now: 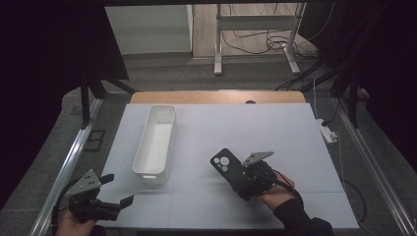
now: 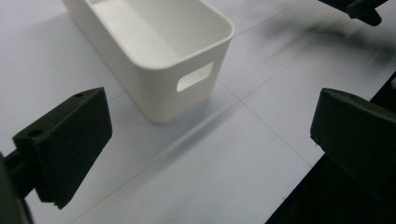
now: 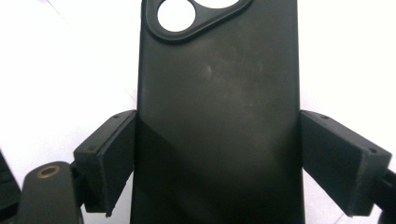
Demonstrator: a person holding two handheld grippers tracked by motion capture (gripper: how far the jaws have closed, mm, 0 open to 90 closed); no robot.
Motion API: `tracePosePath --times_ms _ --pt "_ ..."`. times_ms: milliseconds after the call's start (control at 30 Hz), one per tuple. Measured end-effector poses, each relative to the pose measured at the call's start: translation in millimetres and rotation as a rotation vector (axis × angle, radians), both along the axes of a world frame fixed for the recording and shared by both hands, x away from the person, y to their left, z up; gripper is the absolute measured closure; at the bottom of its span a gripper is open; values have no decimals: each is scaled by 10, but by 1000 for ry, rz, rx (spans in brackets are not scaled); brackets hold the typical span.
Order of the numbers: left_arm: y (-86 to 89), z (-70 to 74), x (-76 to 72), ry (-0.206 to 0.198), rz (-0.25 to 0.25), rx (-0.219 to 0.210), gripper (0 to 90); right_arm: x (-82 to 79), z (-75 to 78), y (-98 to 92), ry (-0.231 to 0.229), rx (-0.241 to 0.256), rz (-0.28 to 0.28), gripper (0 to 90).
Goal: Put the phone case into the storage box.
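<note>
Phone case [image 3: 217, 121] lower end cut off by frame edge in right gripper view; right gripper [image 1: 235, 172] clamps its long sides, camera cutout pointing away toward far-left; case near table [image 1: 275, 132] centre, right of white bin [image 1: 156, 142]; left gripper [image 1: 117, 191] gapes wide, empty, at near-left corner; bin handle slot [image 2: 194, 77] visible from left gripper view.

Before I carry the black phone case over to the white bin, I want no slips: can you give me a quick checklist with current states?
1. Right gripper clamps the black phone case on both long edges: ok.
2. Case lifted off the pale table mat: cannot tell.
3. Long white plastic bin upright with nothing visible inside: ok.
4. Mat between case and bin free of objects: ok.
5. Left gripper open, beside the bin's near end, not touching it: ok.
</note>
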State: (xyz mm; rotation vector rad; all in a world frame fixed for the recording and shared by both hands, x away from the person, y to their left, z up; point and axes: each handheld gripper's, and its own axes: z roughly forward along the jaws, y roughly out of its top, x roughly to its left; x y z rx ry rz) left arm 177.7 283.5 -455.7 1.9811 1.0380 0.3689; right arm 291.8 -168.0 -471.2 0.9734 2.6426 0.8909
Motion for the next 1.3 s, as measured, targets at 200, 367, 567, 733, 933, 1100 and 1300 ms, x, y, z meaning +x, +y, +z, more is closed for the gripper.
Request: tracePosePath --times_ms 200,367,567,733,933,1100,1300 --pt "-69 68 90 -19 -17 -13 0 -9 86 -37 -21 40 21 152" --pt "-133 120 174 -28 -42 -45 0 -15 141 -71 -29 80 35 152" --pt "-202 187 306 -45 -99 -81 0 -25 201 -120 -37 119 48 153" --pt "-304 224 410 -62 -148 -67 0 -29 236 -164 -34 154 61 153" --pt "-442 248 513 -76 -191 -57 0 -54 258 -237 -48 175 79 153" --pt "-544 261 577 -81 -226 -60 0 -65 271 -299 -55 187 78 153" --pt "-687 304 685 -86 -291 -98 0 -94 303 -349 -58 218 94 153"
